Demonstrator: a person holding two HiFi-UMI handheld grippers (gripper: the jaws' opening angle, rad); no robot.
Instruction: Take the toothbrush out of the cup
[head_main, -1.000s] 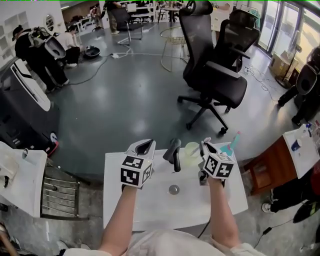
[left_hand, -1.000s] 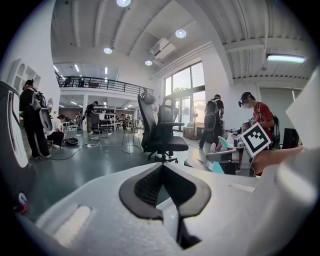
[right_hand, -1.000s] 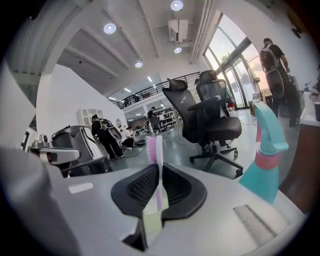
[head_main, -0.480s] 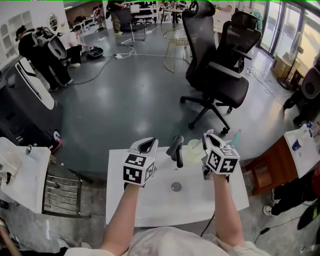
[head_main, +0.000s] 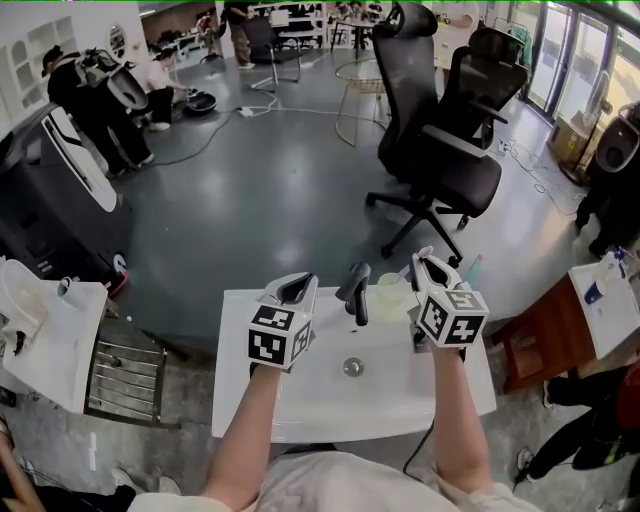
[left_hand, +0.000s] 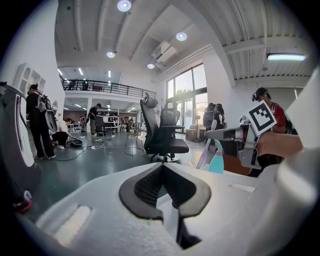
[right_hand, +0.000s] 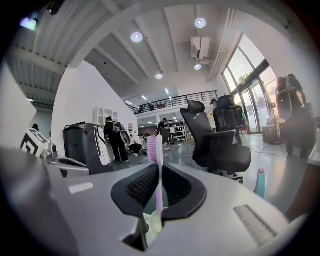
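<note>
Holding the toothbrush (right_hand: 155, 148) upright, the right gripper (right_hand: 159, 168) is clamped on its handle just above the cup (head_main: 386, 296). The left gripper (left_hand: 162, 166) is closed and empty. Judged: withdrawal in hand. The next move calls for a straight lift clear of the rim.

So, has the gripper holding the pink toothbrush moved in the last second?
Yes. The right gripper, shut on the toothbrush, has risen: the teal bottle now sits much lower in its view.
</note>
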